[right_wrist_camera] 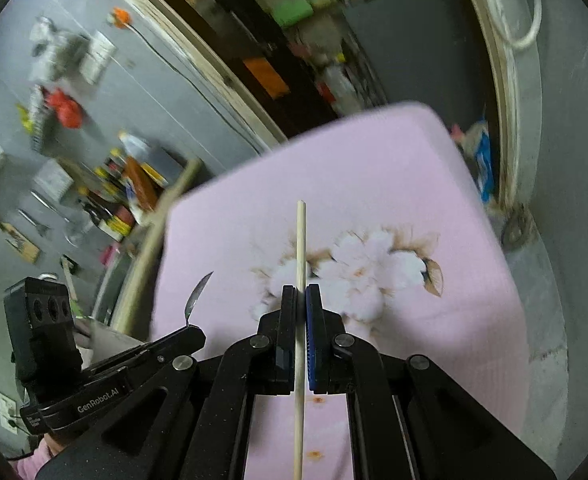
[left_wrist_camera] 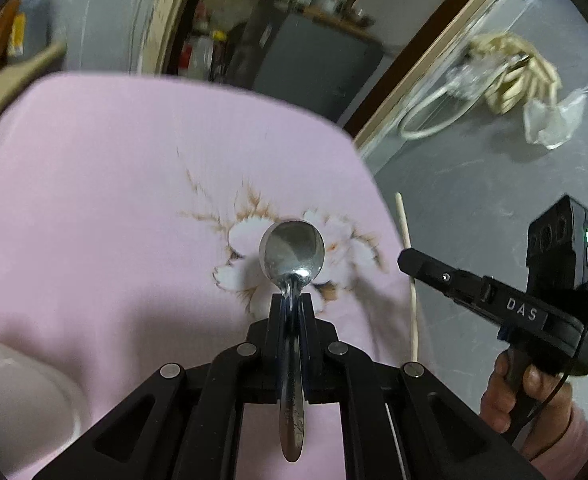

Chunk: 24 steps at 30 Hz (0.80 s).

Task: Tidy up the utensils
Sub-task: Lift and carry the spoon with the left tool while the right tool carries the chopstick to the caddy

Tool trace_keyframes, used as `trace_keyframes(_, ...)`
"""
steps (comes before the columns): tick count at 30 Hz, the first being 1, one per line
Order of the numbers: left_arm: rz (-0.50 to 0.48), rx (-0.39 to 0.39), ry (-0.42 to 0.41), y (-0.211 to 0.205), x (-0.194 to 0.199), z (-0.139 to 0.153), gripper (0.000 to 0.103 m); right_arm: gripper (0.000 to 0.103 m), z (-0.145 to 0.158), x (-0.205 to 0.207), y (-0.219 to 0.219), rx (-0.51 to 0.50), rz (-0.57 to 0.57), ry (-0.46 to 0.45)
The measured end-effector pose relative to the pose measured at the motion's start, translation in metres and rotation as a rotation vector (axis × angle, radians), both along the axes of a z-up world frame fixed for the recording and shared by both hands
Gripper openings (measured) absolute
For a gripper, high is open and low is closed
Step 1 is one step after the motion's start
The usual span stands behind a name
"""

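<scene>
Our left tongs and right tongs are black linkages with round silver screws. At three o'clock, "DAS" marks one arm; at eight o'clock, "GenRobot.AI". We wear a pink sleeve.

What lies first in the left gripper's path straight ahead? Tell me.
The left gripper, shut on the spoon, points down at the pink flowered cloth; the spoon's bowl would likely touch it first, though depth is unclear.
</scene>
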<state>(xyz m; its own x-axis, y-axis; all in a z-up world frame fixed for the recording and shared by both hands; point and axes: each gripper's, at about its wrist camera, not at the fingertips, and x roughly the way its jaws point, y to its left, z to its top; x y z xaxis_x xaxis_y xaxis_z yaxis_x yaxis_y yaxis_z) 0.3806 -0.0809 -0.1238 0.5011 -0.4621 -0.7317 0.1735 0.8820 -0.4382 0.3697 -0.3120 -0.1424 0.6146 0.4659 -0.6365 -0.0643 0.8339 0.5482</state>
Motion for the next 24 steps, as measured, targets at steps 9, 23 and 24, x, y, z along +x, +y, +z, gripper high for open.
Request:
trace_keyframes(9,0.050,-0.005,-0.210,0.034,-0.036,0.069,0.006,0.004,0.081,-0.021,0.021,0.035,-0.039,-0.289)
trace_keyframes(23,0.171,-0.013,-0.445,0.121,-0.066,0.154,0.006,0.004,0.188,-0.054,0.114,0.045,-0.039,-0.614)
trace_keyframes(24,0.182,-0.015,-0.458,0.129,-0.067,0.158,0.006,0.004,0.191,-0.055,0.121,0.051,-0.037,-0.624)
